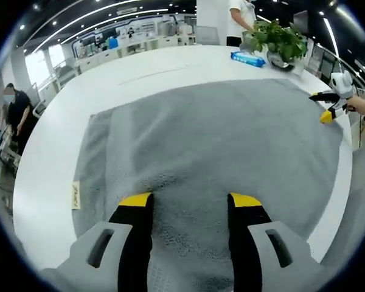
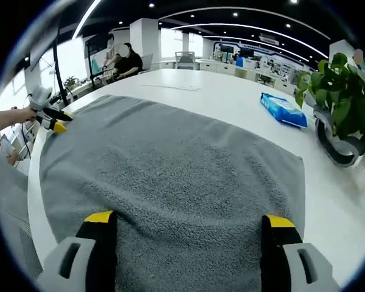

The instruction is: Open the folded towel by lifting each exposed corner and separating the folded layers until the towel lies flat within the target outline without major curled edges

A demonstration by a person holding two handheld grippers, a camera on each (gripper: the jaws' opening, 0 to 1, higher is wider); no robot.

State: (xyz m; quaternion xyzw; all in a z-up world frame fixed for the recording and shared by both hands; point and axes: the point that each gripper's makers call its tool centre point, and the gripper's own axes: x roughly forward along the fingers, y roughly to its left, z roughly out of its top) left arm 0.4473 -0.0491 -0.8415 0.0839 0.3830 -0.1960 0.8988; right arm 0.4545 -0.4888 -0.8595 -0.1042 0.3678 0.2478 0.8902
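Towel (image 1: 219,146), grey and thick, lies spread on the white surface (image 1: 55,158) and looks almost flat, with a small label at one edge. In the left gripper view, the left gripper (image 1: 190,201) stands over the near part of the towel; its fingers (image 1: 135,201) with yellow tips are apart and grip nothing. The right gripper (image 1: 328,106) shows at the far right corner of the towel, held by a hand. In the right gripper view, the right gripper (image 2: 188,220) has its fingers wide apart above the towel (image 2: 170,176), also empty. The left gripper (image 2: 53,120) shows at the far left corner. A blue packet (image 2: 283,109) and a green plant (image 2: 337,85) stand on the surface (image 2: 231,97) beyond the towel.
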